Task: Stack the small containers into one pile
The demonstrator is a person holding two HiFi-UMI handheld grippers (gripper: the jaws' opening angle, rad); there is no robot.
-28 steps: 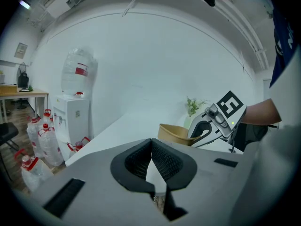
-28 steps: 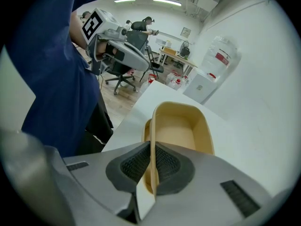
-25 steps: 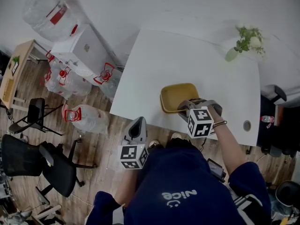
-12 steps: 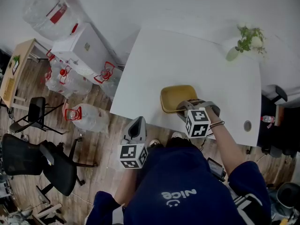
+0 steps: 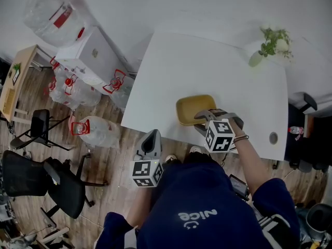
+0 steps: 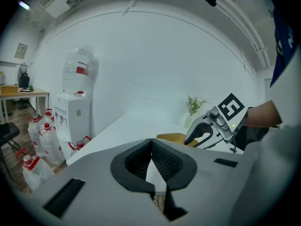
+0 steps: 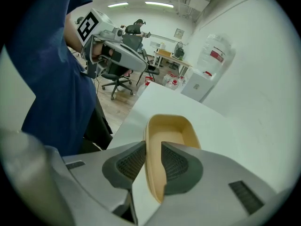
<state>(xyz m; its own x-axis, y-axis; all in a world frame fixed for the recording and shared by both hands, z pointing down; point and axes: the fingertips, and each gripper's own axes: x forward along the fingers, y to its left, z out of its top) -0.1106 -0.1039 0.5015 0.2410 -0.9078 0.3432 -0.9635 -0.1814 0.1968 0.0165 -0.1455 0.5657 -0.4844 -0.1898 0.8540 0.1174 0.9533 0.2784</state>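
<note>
A yellow oblong container point(image 5: 193, 107) sits near the front edge of the white table point(image 5: 207, 61); I cannot tell whether it is one or several nested. My right gripper point(image 5: 203, 120) points steeply down at its near end. In the right gripper view the container's near wall point(image 7: 155, 173) stands between the jaws of the right gripper point(image 7: 153, 161), which have just been opening and no longer press on it. My left gripper point(image 5: 151, 139) hangs off the table's front edge, level, with its jaws together and nothing in them point(image 6: 151, 147). From there the container point(image 6: 171, 138) shows beyond it.
A small plant in a vase point(image 5: 270, 44) stands at the table's far right corner. A round hole point(image 5: 273, 138) is near the table's right front. Left of the table are a water dispenser point(image 5: 88, 53), several water bottles point(image 5: 70, 90) and office chairs point(image 5: 31, 173).
The right gripper's jaws have parted slightly around the container's wall, and the container sits a touch further left. The left gripper has not moved.
</note>
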